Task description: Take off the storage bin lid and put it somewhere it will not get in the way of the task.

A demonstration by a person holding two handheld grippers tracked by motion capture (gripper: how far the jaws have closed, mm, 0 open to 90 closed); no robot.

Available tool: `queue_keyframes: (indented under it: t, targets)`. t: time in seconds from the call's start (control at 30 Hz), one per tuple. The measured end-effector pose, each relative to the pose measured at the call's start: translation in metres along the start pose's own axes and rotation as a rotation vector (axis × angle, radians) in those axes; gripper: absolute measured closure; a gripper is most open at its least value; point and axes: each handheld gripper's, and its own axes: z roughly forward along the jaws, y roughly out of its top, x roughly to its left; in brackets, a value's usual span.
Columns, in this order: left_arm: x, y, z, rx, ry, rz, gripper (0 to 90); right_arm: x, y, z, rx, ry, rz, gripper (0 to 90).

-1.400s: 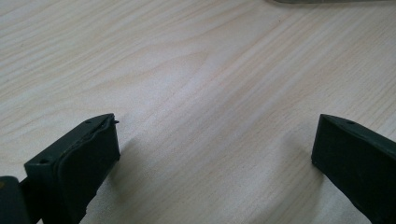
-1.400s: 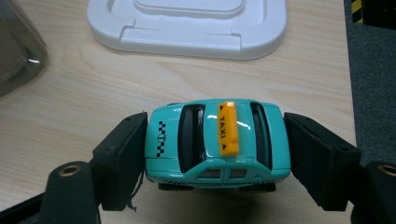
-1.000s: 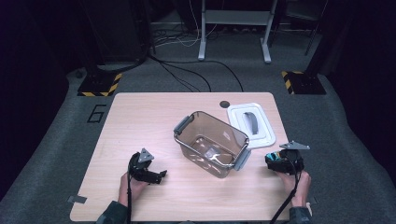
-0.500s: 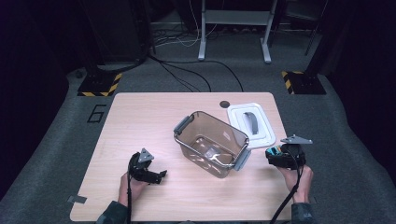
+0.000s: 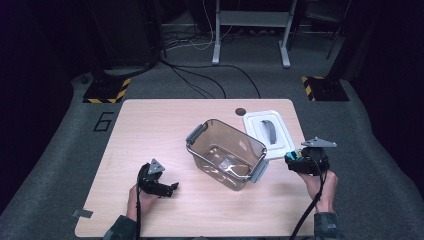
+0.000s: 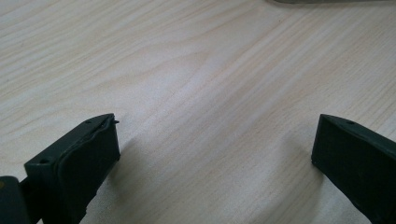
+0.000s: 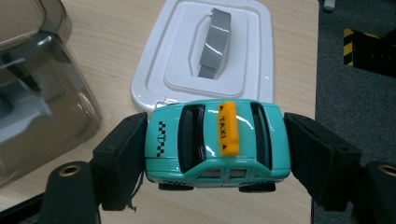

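Note:
A teal toy taxi [image 7: 217,142] with a yellow roof sign is clamped nose and tail between the jaws of my right gripper [image 7: 215,154], lifted off the table. In the high view the right gripper [image 5: 300,161] holds the toy taxi [image 5: 294,156] at the table's right edge, just right of a clear smoky plastic bin [image 5: 226,153] with grey latches. The bin's white lid [image 5: 267,131], grey handle up, lies flat behind it; the lid [image 7: 210,51] also sits past the taxi. My left gripper [image 5: 165,188] rests low at the front left, jaws wide apart over bare wood [image 6: 210,93].
The wooden table [image 5: 150,125] has a dark round hole [image 5: 240,111] near its back edge. A piece of tape [image 5: 81,214] marks the front left corner. Grey carpet, cables and black-yellow floor blocks [image 5: 106,91] surround the table.
My right gripper has risen with the toy taxi and drifted slightly toward the back. The left gripper has stayed where it was.

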Motion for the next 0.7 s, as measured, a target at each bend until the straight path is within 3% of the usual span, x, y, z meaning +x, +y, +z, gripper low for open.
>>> queue_keyframes:
  t: [0.7]
  targets:
    - [0.000,0.000,0.000,-0.001,0.001,0.003,0.4,0.008,0.034,-0.013,-0.024,0.009,-0.051,24.2]
